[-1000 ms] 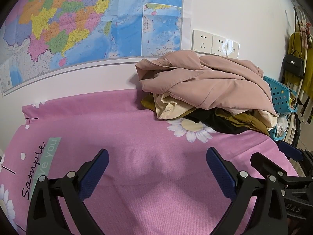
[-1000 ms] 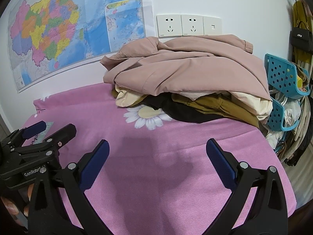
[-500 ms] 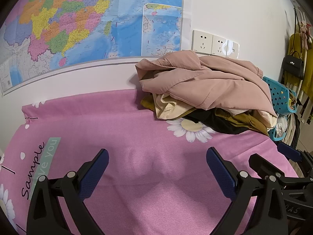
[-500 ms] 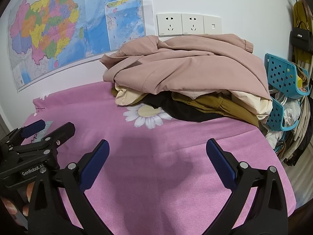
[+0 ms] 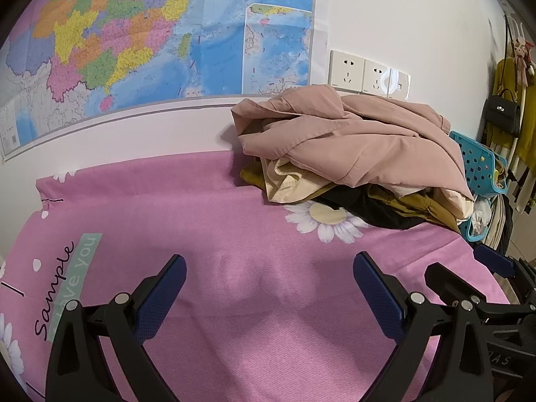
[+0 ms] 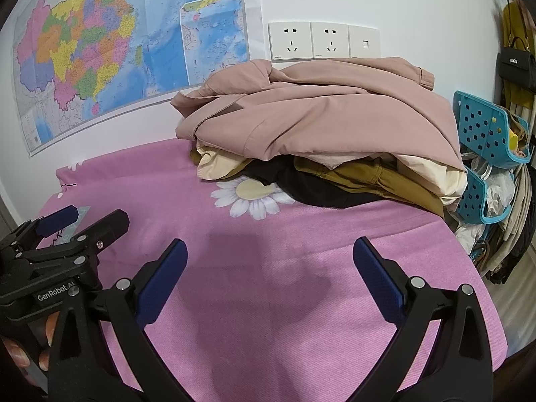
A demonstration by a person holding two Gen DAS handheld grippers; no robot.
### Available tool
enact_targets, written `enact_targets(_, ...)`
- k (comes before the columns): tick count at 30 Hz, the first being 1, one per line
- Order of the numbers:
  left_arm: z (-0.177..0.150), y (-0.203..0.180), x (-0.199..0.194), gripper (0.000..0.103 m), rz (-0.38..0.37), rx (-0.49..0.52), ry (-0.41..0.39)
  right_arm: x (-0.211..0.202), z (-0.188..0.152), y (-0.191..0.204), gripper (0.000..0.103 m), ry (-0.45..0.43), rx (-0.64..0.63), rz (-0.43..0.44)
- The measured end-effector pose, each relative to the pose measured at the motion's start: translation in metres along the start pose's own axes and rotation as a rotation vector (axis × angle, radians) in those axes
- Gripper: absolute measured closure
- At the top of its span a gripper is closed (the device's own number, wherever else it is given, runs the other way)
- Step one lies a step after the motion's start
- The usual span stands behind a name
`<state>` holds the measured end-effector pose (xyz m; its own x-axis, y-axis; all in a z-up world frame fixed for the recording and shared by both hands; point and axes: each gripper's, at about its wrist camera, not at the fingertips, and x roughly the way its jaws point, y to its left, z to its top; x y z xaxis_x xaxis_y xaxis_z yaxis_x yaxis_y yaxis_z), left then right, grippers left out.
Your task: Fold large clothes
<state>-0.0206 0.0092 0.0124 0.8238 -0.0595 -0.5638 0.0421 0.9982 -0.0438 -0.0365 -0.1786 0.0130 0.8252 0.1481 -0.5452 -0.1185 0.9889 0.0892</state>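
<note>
A pile of crumpled clothes lies at the far right of the pink cloth, against the wall. A dusty pink jacket [image 5: 355,140] [image 6: 328,117] is on top, over cream, mustard [image 6: 378,177] and black [image 6: 311,187] garments. My left gripper [image 5: 269,281] is open and empty, low over the pink cloth [image 5: 234,234], well short of the pile. My right gripper [image 6: 269,268] is open and empty too, nearer the pile. Each gripper shows at the edge of the other's view: the right one in the left wrist view [image 5: 485,281], the left one in the right wrist view [image 6: 67,231].
A map [image 5: 150,40] and wall sockets [image 6: 323,40] are on the wall behind. Blue plastic baskets [image 6: 485,134] and hanging bags and clothes stand off the right edge. The cloth's right edge [image 6: 479,268] drops to the floor.
Both views have shifted very slightly; the pile sits a touch nearer in the right wrist view. Both grippers stay open.
</note>
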Motion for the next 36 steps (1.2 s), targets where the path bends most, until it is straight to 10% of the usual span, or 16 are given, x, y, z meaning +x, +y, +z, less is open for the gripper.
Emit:
enact_targets(21, 0.016, 0.003, 0.033, 0.007, -0.076, -0.018, 0.037, 0.02, 0.028, -0.009, 0.006, -0.028, -0.072, 0.03)
enact_targets(36, 0.06, -0.006, 0.12, 0.009, -0.233, -0.067, 0.1, 0.102, 0.145, -0.011, 0.006, -0.08, -0.33, 0.056)
